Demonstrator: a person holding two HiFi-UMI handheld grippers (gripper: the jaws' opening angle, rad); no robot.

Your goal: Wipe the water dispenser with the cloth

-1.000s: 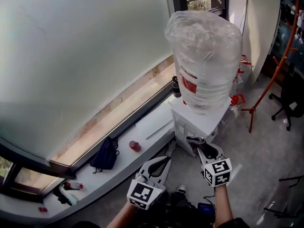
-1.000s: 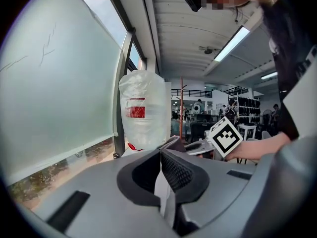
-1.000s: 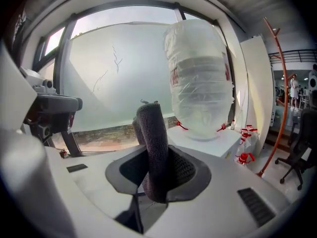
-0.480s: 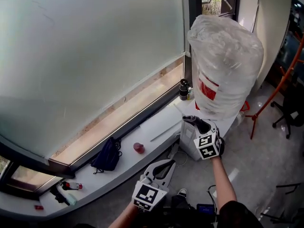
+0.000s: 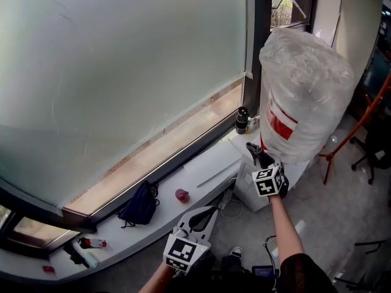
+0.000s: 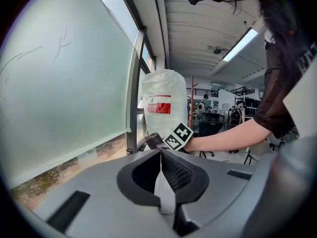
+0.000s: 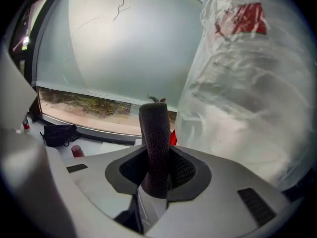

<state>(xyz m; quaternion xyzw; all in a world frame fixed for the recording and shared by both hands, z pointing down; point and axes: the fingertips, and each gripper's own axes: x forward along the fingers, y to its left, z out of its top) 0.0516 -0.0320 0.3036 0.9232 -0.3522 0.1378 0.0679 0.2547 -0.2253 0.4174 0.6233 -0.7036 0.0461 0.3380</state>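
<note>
The right gripper [image 5: 256,156] pinches a rolled dark cloth [image 7: 155,133] at the top edge of the white water dispenser [image 5: 246,185], just beside its plastic-wrapped bottle [image 5: 302,96]. The left gripper [image 5: 209,212] hangs low off the windowsill's edge [image 5: 153,221], with its jaws pressed together on nothing.
</note>
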